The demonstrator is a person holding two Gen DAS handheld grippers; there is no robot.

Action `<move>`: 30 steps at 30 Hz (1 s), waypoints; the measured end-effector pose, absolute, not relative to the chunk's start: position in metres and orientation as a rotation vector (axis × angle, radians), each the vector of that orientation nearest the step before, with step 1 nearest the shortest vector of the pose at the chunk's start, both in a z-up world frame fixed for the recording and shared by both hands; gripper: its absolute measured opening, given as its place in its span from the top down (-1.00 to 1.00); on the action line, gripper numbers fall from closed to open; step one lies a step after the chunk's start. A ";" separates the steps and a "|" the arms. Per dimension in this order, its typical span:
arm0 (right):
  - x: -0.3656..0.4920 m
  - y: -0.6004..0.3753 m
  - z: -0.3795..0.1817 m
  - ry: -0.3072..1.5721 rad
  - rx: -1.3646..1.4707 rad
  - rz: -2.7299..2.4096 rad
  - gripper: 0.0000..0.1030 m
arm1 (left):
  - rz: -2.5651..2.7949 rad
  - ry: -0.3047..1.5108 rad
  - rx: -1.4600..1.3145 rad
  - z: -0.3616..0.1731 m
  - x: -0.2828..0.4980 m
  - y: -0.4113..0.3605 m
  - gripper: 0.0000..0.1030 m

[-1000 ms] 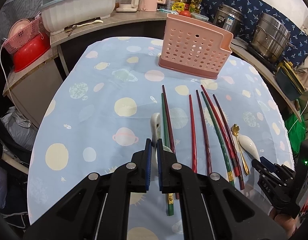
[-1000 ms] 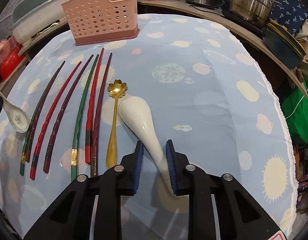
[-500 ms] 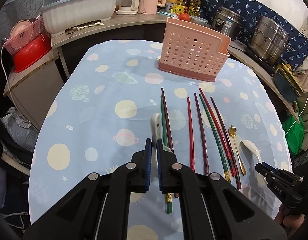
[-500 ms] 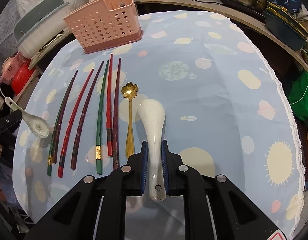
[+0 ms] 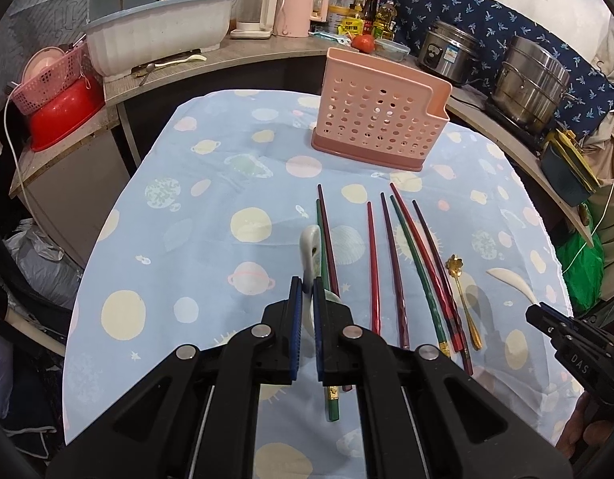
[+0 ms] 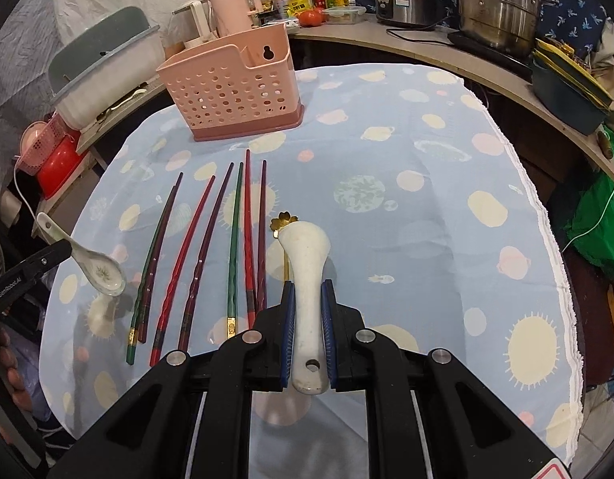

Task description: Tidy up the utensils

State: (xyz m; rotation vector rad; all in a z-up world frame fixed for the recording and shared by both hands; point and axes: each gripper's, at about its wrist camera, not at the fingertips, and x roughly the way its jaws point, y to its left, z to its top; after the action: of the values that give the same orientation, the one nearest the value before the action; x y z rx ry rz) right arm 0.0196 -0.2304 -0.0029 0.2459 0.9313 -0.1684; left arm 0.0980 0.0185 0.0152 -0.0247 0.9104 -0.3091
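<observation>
Left wrist view: I look along my closed jaws, down at the tablecloth (image 5: 195,247).
Right wrist view: same forward tilt, raised above it.
Shared: chopsticks (image 5: 373,263) (image 6: 195,255) and pink utensil basket (image 5: 381,109) (image 6: 231,88) beyond both jaws.

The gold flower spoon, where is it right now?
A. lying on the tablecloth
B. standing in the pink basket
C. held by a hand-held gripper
A: the gold flower spoon lies flat on the tablecloth beside the chopsticks; both hand-held grippers hold white spoons instead.
</observation>
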 end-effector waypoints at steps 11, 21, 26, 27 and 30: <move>0.031 -0.229 -0.011 0.995 0.207 -0.160 0.75 | -0.301 0.889 -0.027 0.029 0.104 0.017 0.90; 0.038 -0.228 0.027 0.936 0.192 -0.131 0.75 | -0.318 0.862 -0.008 0.052 0.112 0.010 0.90; 0.062 -0.230 0.058 0.901 0.159 -0.090 0.75 | -0.328 0.811 0.005 0.082 0.128 0.002 0.90; 0.069 -0.232 0.064 0.893 0.153 -0.084 0.75 | -0.332 0.797 0.008 0.090 0.134 0.000 0.90; 0.093 -0.236 0.084 0.873 0.150 -0.061 0.75 | -0.338 0.763 0.006 0.109 0.153 -0.005 0.90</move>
State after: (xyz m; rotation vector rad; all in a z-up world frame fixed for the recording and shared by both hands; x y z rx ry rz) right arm 0.0933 -0.2364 0.0835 0.1505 0.8734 -0.0615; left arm 0.1526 -0.0052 0.1093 0.0058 0.7627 -0.3378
